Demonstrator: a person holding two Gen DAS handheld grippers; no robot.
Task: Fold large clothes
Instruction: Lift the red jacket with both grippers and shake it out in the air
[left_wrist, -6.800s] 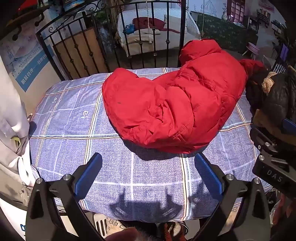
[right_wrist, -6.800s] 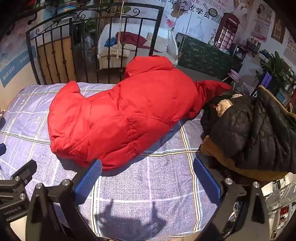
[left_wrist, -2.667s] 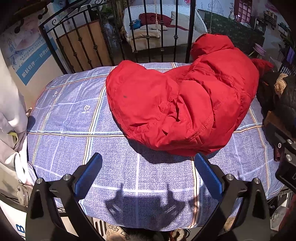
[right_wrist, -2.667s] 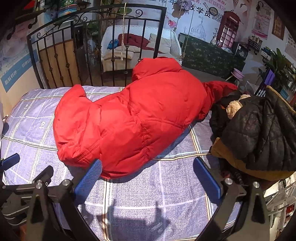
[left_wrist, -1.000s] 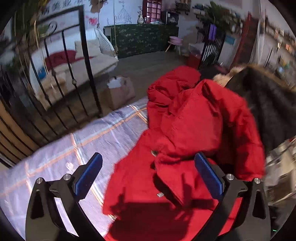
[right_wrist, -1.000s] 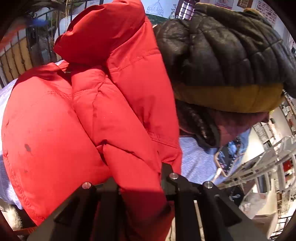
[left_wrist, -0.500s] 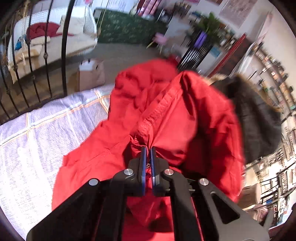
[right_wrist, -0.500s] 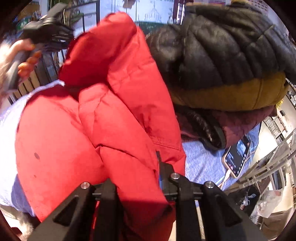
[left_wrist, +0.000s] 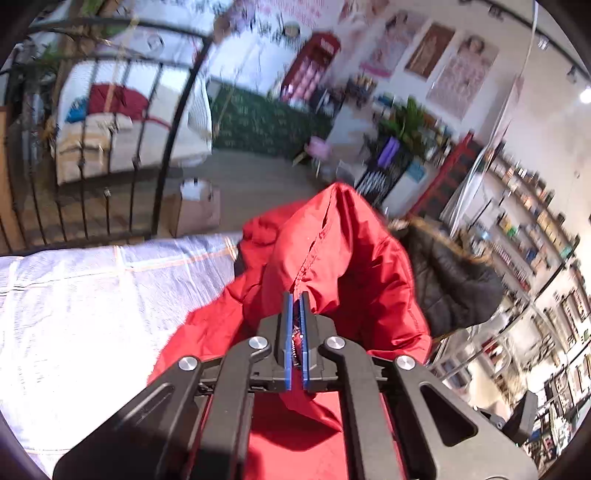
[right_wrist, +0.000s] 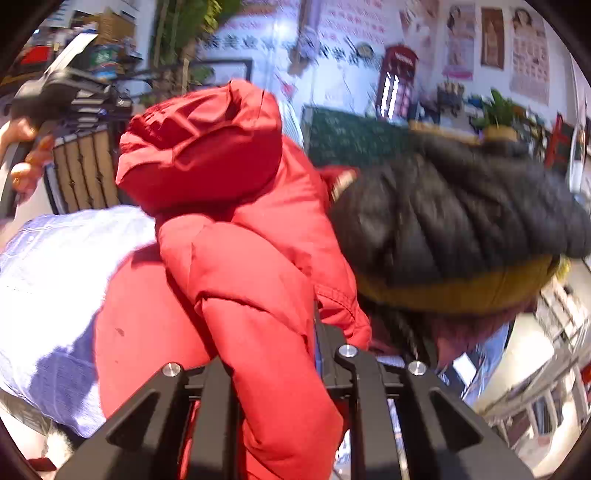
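A puffy red hooded jacket (left_wrist: 343, 266) lies partly on a blue checked bed cover (left_wrist: 92, 295) and is being lifted. My left gripper (left_wrist: 294, 299) is shut on a seam edge of the red jacket, its blue pads pinching the cloth. In the right wrist view the red jacket (right_wrist: 236, 258) bulges up, its hood at the top. My right gripper (right_wrist: 284, 332) is shut on a thick fold of it, and the padding hides the fingertips. The left gripper's body (right_wrist: 66, 99), held in a hand, shows at the upper left of that view.
A black quilted coat with a mustard hem (right_wrist: 461, 229) lies on the bed's right side, against the red jacket. A black iron bedstead (left_wrist: 110, 155) stands beyond the far edge. A cardboard box (left_wrist: 195, 210) is on the floor behind it. Shelves (left_wrist: 535, 236) line the right wall.
My left gripper went from wide open above the jacket to shut on its seam, then rose with the cloth. My right gripper lifted its fold higher, so the hood stands taller.
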